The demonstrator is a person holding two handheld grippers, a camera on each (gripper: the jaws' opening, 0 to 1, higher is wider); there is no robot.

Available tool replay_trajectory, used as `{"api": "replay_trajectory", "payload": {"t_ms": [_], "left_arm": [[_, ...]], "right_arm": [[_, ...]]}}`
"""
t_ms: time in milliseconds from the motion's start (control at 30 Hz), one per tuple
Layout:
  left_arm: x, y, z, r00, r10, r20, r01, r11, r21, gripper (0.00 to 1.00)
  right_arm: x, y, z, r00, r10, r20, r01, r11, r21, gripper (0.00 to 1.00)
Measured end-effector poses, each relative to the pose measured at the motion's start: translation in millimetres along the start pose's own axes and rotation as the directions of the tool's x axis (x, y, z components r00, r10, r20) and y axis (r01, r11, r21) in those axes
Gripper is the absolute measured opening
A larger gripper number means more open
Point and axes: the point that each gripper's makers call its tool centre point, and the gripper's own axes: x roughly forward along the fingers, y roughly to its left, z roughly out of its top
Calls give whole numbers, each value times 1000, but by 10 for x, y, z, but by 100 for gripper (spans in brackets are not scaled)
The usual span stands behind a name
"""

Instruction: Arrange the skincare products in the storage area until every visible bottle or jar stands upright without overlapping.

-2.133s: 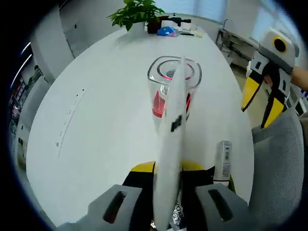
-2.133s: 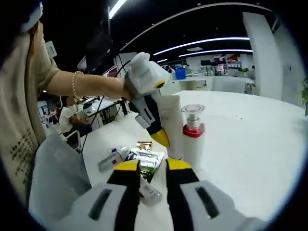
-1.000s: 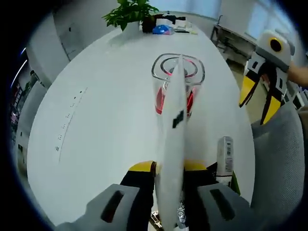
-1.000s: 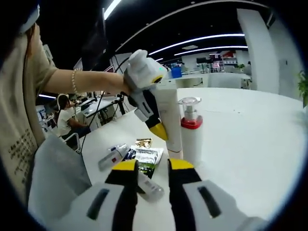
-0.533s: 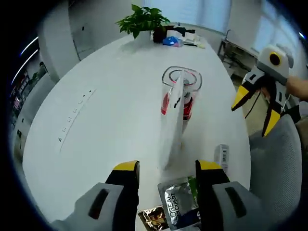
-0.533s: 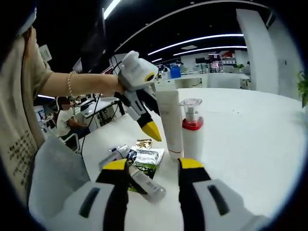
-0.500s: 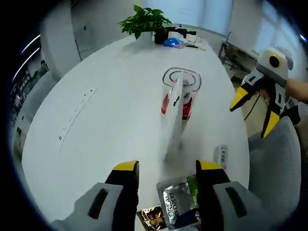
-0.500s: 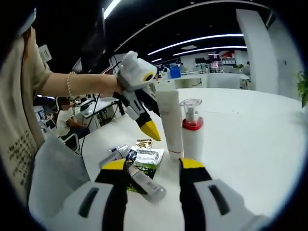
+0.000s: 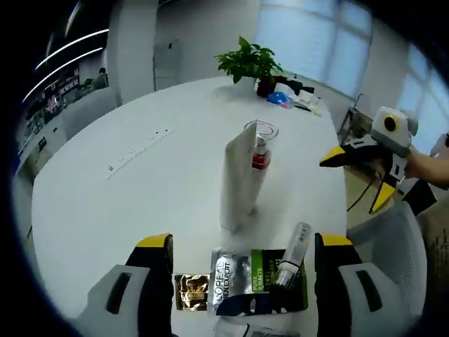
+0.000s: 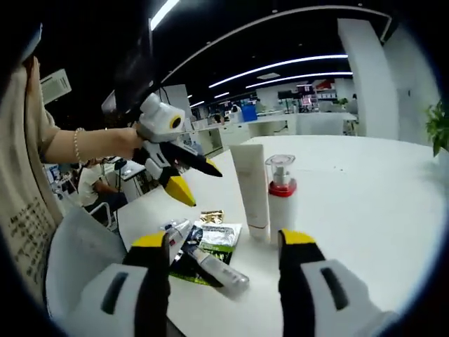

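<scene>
Two products already stand upright near the middle of the white bench [image 9: 105, 210]: a tall white tube [image 9: 238, 179] on its cap and, just behind and touching or nearly touching it, a pump bottle [image 9: 259, 151] with a red collar and clear cap. By my reckoning that's the part done. Still flat near the bench's closest edge lie a small tube [image 9: 291, 254] across a green-and-silver sachet [image 9: 256, 277], a gold sachet [image 9: 191, 289] beside it, and the right gripper view adds another small tube [image 10: 174, 235] among them; those tubes remain to be stood up. The left tool [image 9: 238, 281] is spread wide, holding nothing, above the flat pile. The right tool [image 10: 224, 263] is likewise wide open and empty. The left gripper view alone shows a potted plant [image 9: 249, 60] at the far edge.
</scene>
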Motion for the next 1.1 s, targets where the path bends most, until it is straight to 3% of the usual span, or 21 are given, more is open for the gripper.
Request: {"api": "replay_trajectory", "payload": {"t_ms": [267,700,767,933,1033,1100], "left_arm": [[-274,-183,-365,999,21,32,-18,994,-109,97],[-751,-507,-844,991,67,120,-40,976,-214,97],[-824,-527,-872,984,94,153,-58,972,-227,97],[-965,-595,-1023,976,141,167,-97,964,-248,97],[-1063,-629,-1054,959,186,212,-119,949,-293,97],[-1117,-591,-1081,939,247,238,-164,933,-320,97]], "right_arm": [[-81,157,-62,1000,0,-19,0,1000,13,70],[-179,423,-306,998,1,-60,2,999,36,85],[-203,471,-324,998,-2,-58,4,999,37,88],[-244,588,-351,999,-7,-48,9,999,50,93],[-259,648,-419,998,-5,-59,8,999,52,93],[-263,629,-414,998,-9,-58,11,999,36,91]]}}
